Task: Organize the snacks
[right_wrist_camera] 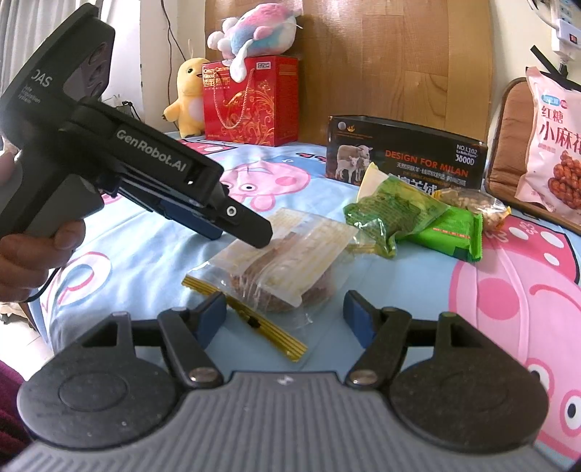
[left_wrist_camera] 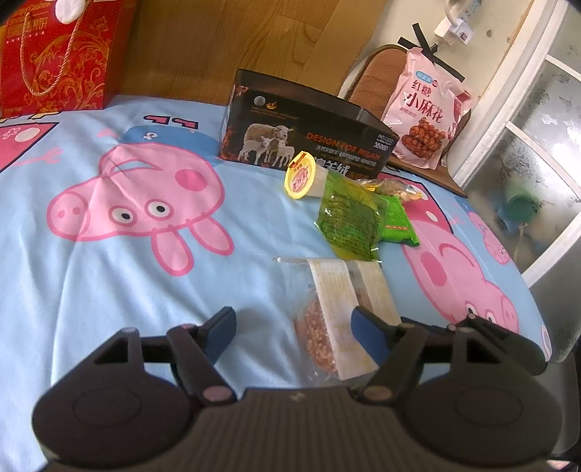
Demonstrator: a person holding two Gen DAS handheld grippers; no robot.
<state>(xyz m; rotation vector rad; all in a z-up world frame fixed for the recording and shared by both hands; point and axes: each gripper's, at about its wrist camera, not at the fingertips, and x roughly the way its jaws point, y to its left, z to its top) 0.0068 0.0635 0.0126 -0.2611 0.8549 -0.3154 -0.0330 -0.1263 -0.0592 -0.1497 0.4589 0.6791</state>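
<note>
The black box (right_wrist_camera: 405, 152) with sheep printed on its side stands on the pig-patterned bed sheet (left_wrist_camera: 109, 272) and serves as the landmark here.

Far to the left of the box, in the right wrist view, a yellow plush toy (right_wrist_camera: 187, 98) sits by the wooden headboard, and just right of it stands a red gift bag (right_wrist_camera: 250, 103) with a pink and blue plush (right_wrist_camera: 254, 31) lying on top. The left gripper (right_wrist_camera: 254, 232) reaches in from the left, well in front of the box, its tips hanging over the clear snack bag (right_wrist_camera: 276, 265). In its own view the left gripper (left_wrist_camera: 294, 326) has its jaws spread wide with nothing between the pads; its right finger sits over the clear snack bag (left_wrist_camera: 341, 312).

That clear bag lies in front of the box, nearer the cameras, with a yellow zip strip (right_wrist_camera: 254, 319) along its near edge. The right gripper (right_wrist_camera: 285, 316) hovers just before it, jaws wide apart and empty.

Leaning against the front of the box is a yellow-lidded cup (left_wrist_camera: 303, 176). Just in front of the box's right half lie a green mesh-print packet (right_wrist_camera: 392, 214), a bright green packet (right_wrist_camera: 450, 236) and a bag of nuts (right_wrist_camera: 475, 205), touching each other. Right of the box, a pink snack bag (right_wrist_camera: 552, 145) leans on a chair (right_wrist_camera: 508, 145).
</note>
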